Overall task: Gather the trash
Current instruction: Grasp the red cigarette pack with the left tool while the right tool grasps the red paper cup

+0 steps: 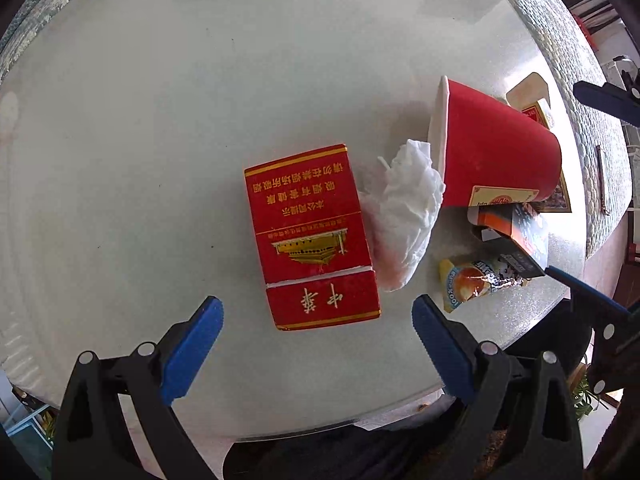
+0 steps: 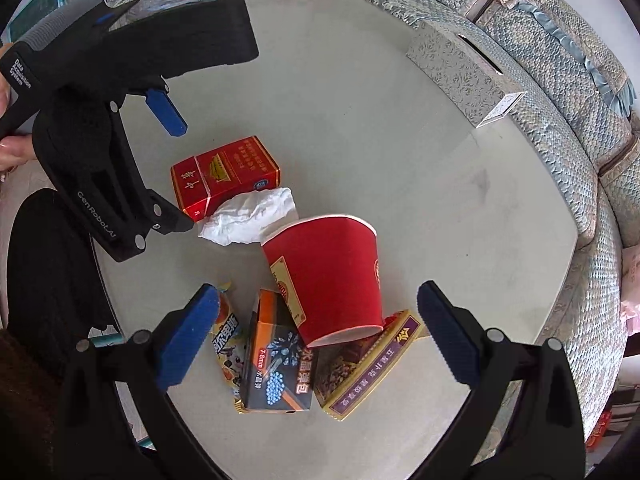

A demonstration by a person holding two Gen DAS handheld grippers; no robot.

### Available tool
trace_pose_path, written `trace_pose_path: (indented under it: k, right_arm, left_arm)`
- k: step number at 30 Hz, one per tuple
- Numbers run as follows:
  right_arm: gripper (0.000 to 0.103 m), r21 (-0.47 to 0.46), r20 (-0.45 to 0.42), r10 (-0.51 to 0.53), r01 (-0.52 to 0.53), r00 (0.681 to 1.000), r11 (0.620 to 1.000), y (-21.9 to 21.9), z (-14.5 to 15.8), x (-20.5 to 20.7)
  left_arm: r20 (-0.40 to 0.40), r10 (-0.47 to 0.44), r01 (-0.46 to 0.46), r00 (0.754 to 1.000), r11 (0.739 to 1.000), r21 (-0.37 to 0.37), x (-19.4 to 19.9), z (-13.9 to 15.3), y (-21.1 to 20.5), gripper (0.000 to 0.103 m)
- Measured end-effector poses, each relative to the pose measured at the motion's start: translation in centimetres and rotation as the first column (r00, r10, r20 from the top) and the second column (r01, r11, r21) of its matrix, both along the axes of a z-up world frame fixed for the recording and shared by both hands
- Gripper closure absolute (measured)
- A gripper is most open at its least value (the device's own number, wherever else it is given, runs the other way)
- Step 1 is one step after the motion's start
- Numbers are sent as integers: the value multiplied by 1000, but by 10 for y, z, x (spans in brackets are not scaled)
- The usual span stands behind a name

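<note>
A red cigarette pack [image 1: 314,236] [image 2: 225,176] lies flat on the round table [image 1: 160,120], just ahead of my open left gripper [image 1: 318,320] [image 2: 176,168]. A crumpled white tissue [image 1: 408,208] [image 2: 248,216] touches its side. A red paper cup [image 1: 496,152] [image 2: 328,276] lies tipped on a pile: a dark box [image 1: 516,232] [image 2: 280,364], a yellow snack wrapper [image 1: 468,284] [image 2: 226,344] and a purple-edged packet [image 2: 368,372]. My right gripper [image 2: 312,316] hangs open above that pile, holding nothing.
A patterned tissue box [image 2: 464,72] stands at the table's far right edge. A pale blue sofa [image 2: 580,100] curves behind the table. A person's hand [image 2: 8,148] holds the left gripper's handle. The table edge [image 1: 360,424] runs close below the left gripper.
</note>
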State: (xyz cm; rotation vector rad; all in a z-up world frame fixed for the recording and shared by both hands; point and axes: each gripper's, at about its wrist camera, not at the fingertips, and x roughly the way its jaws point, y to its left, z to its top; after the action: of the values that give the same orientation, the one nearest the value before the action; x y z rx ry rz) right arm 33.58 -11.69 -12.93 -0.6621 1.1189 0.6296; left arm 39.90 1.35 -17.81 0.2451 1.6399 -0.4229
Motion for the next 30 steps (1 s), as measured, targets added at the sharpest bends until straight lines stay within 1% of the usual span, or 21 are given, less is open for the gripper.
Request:
trace_pose_path:
  k: [8,13,14,15,18,21,24,30]
  right_arm:
    - [6,-50,-47,6,-9,999,999,8,-32,18]
    - [6,-50,-72,1,-4,997,999,8,-44,24]
    - [6,-50,-79,0,-4,997,999,8,-46,25]
    - [6,-48,-83,0,-4,997,999,8,-47,25]
    - [6,-44,-92,-5,1,996,999,9,-52,26]
    - [6,-40,-95,-7,3,995,999,8,-55,25]
    - [6,-28,-93,-12,9,996,1000,9,-57,28]
    - [7,-15,-102,-18,17,995,1000,8,-61,28]
  left_arm:
    - [-20,2,-2,1000,1000,-6,6,-11,0,10]
    - [-34,6,-6,999,1000,-11,12,-17,2,10]
    - [-36,7,-7,999,1000,-14,13,-18,2,10]
    - [-39,7,-8,999,1000,-20,23,-19,5,10]
    - [-50,11,-13,999,999,-32,28,-19,7,10]
    - [-56,8,-11,998,999,-51,27,-22,11,10]
    - [-51,6,-9,999,999,-51,28,-24,13,10]
    - [-59,29,-33,998,997,-67,31,-25,23,11]
